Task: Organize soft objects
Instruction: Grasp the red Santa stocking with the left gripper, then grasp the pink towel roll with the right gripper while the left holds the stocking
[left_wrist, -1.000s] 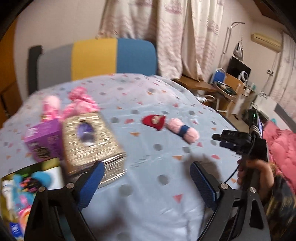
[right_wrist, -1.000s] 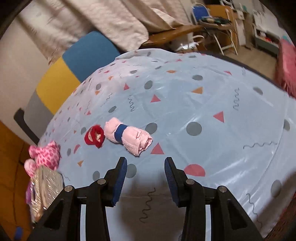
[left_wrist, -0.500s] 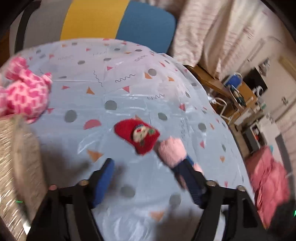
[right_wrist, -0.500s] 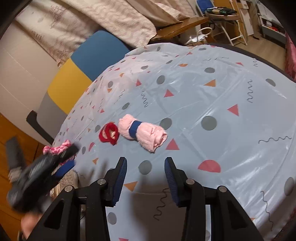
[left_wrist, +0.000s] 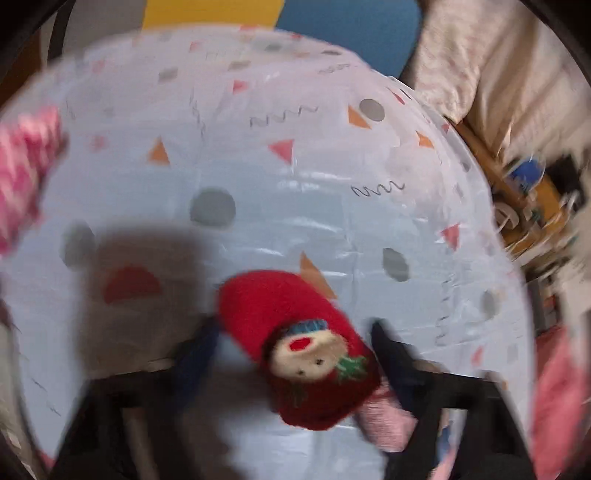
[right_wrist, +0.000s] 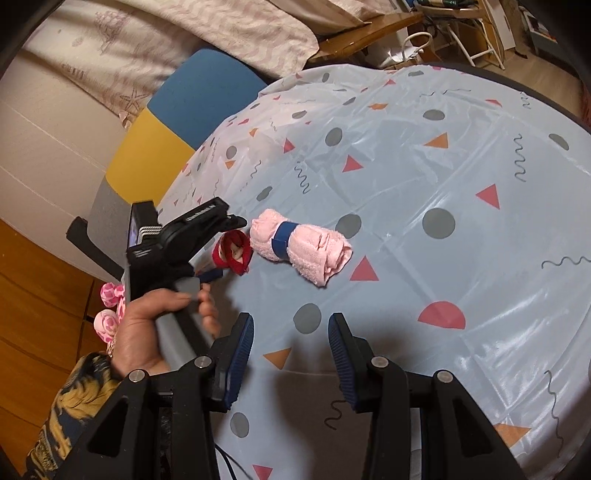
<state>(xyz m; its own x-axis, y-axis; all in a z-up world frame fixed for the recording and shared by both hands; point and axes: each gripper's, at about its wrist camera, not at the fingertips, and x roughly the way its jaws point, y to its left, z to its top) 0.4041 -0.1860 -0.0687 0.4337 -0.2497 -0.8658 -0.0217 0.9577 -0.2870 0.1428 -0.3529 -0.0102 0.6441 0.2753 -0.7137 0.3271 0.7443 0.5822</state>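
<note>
A red knitted sock (left_wrist: 295, 347) with a small face on it lies on the patterned tablecloth (left_wrist: 295, 206). My left gripper (left_wrist: 291, 350) is open, its jaws on either side of the sock, not closed on it. The left wrist view is blurred. A rolled pink towel with a blue band (right_wrist: 301, 245) lies right beside the sock (right_wrist: 233, 251); its end shows behind the right finger in the left wrist view (left_wrist: 384, 417). My right gripper (right_wrist: 291, 347) is open and empty, hovering over the cloth (right_wrist: 461, 177) nearer than the towel.
A pink spotted plush toy (left_wrist: 22, 177) lies at the table's left side (right_wrist: 109, 306). A chair with grey, yellow and blue back (right_wrist: 177, 125) stands behind the table. The person's hand (right_wrist: 155, 332) holds the left gripper. A wooden desk (right_wrist: 369, 37) stands beyond.
My left gripper has swung from the box area and come down over the red sock, which now sits between its open jaws. My right gripper has stayed nearly still.
</note>
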